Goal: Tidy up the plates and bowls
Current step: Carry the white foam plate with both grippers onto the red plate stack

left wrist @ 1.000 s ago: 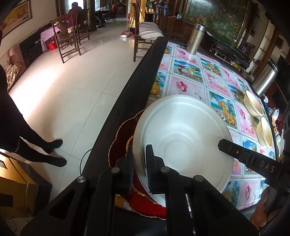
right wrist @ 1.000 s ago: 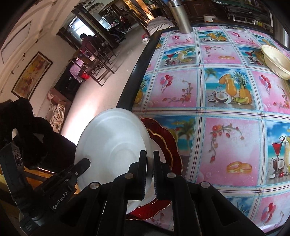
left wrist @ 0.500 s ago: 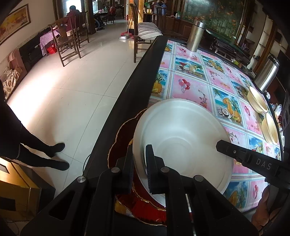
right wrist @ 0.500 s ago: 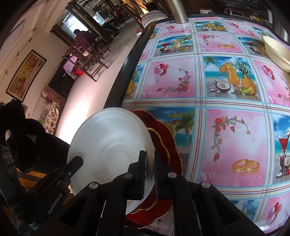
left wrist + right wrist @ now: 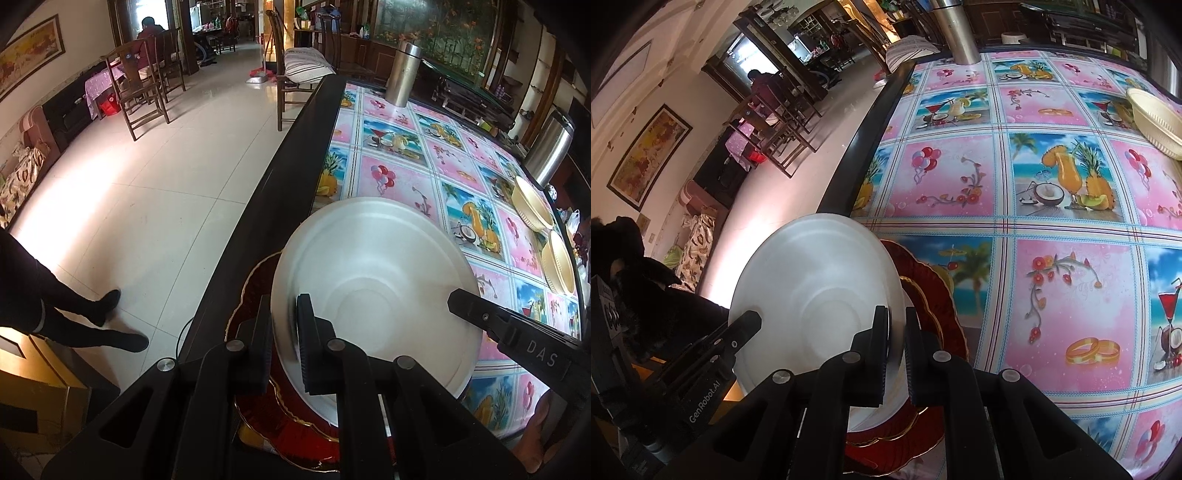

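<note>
A long table (image 5: 439, 173) under a patterned cloth runs far into the room, its near end cut off behind the gripper bodies. At its near left corner a white plate (image 5: 373, 280) covers most of a scalloped red plate (image 5: 255, 284), so only red rim shows; whether they touch is unclear. The left gripper (image 5: 283, 341) and right gripper (image 5: 896, 352) each pinch opposite edges of the white plate.

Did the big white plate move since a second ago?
No. The white plate covers the same part of the red plate beneath it, beside the table's dark edge.
</note>
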The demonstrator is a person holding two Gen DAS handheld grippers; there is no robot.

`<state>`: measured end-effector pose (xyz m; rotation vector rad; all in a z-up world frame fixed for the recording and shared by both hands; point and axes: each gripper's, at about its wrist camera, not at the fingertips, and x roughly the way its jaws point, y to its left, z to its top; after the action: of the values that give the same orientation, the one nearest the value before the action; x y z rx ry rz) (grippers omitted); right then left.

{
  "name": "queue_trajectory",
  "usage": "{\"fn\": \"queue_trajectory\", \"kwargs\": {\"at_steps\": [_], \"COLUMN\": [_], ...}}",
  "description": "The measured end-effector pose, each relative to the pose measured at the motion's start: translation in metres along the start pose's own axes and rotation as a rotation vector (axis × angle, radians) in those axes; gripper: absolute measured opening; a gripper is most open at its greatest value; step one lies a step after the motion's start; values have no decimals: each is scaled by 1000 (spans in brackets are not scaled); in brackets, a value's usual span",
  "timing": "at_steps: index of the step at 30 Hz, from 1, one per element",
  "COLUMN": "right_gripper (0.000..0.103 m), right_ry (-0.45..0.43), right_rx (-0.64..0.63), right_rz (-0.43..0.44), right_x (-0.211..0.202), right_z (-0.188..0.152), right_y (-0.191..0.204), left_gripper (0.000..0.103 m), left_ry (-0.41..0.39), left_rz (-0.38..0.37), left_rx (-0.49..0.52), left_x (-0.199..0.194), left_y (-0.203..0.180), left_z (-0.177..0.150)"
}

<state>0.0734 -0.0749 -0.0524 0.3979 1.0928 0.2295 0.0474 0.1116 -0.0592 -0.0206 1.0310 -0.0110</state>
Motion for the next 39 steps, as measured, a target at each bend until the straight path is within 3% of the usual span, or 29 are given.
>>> {"fn": "queue_trajectory", "kwargs": {"at_steps": [10, 17, 19, 23, 28, 30, 32, 34, 39], "right_gripper": [11, 14, 16, 32, 32, 32, 32, 32, 32], "right_ry": [24, 62, 60, 74, 30, 15, -7, -16, -36], "right_rx": [4, 25, 23, 11, 9, 19, 30, 34, 49], "right_rz": [12, 32, 41, 69, 83, 90, 97, 98, 105], "right_x": [-9, -7, -10, -14, -28, -35, -43, -48, -60], "right_z": [-3, -4, -4, -4, -5, -4, -3, -3, -6], "right_y": [-5, -12, -13, -12, -18, -23, -29, -33, -47], "left_gripper": [10, 10, 10, 12, 13, 20, 45, 46, 46], "left_ry": [107, 115, 109, 104, 35, 14, 10, 17, 65], "left_rz": [-103, -117, -113, -99, -27, 7, 49, 100, 92], "left_rx": [-20, -35, -26, -28, 2, 36, 95, 131, 127], "left_x": [0, -5, -9, -12, -32, -38, -37, -30, -9], "left_y": [1, 2, 0, 0, -5, -10, -20, -27, -34], "left_z": [-6, -6, -6, -7, -9, -8, -9, -11, -14]}}
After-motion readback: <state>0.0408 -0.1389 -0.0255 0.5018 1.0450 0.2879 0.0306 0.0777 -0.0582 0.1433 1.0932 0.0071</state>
